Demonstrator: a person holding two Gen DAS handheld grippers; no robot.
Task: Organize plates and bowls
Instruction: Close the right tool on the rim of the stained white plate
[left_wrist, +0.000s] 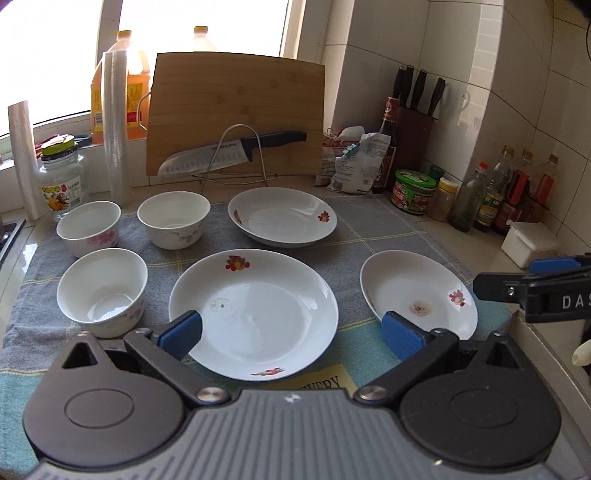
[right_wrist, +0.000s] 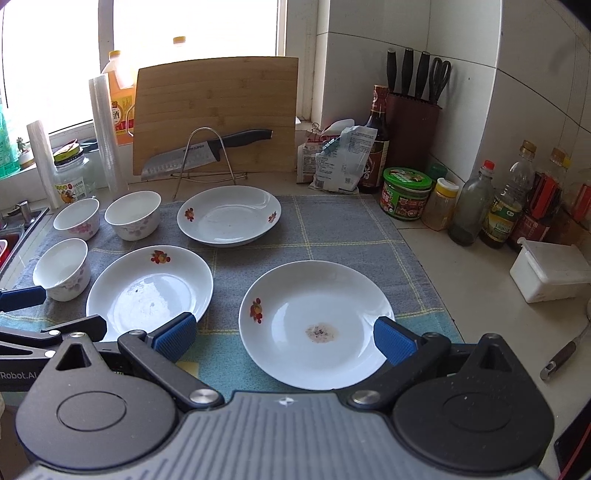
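Observation:
Three white plates with fruit prints lie on a grey checked cloth (left_wrist: 369, 229): a near middle plate (left_wrist: 255, 314), a stained right plate (left_wrist: 417, 295) and a far plate (left_wrist: 282, 216). Three white floral bowls stand at the left: near (left_wrist: 103, 291), far left (left_wrist: 88, 227), far middle (left_wrist: 173, 219). My left gripper (left_wrist: 291, 338) is open and empty above the near edge of the middle plate. My right gripper (right_wrist: 284, 338) is open and empty above the near edge of the stained plate (right_wrist: 317, 325). The middle plate (right_wrist: 151, 291), far plate (right_wrist: 229, 214) and bowls (right_wrist: 62, 267) also show in the right wrist view.
A cutting board (left_wrist: 236, 110) and a knife on a wire rack (left_wrist: 229, 151) stand behind the cloth. Sauce bottles (right_wrist: 506, 206), jars (right_wrist: 406, 192), a knife block (right_wrist: 413, 125) and a white box (right_wrist: 550, 269) line the right wall. A sink edge (right_wrist: 18, 221) lies at the left.

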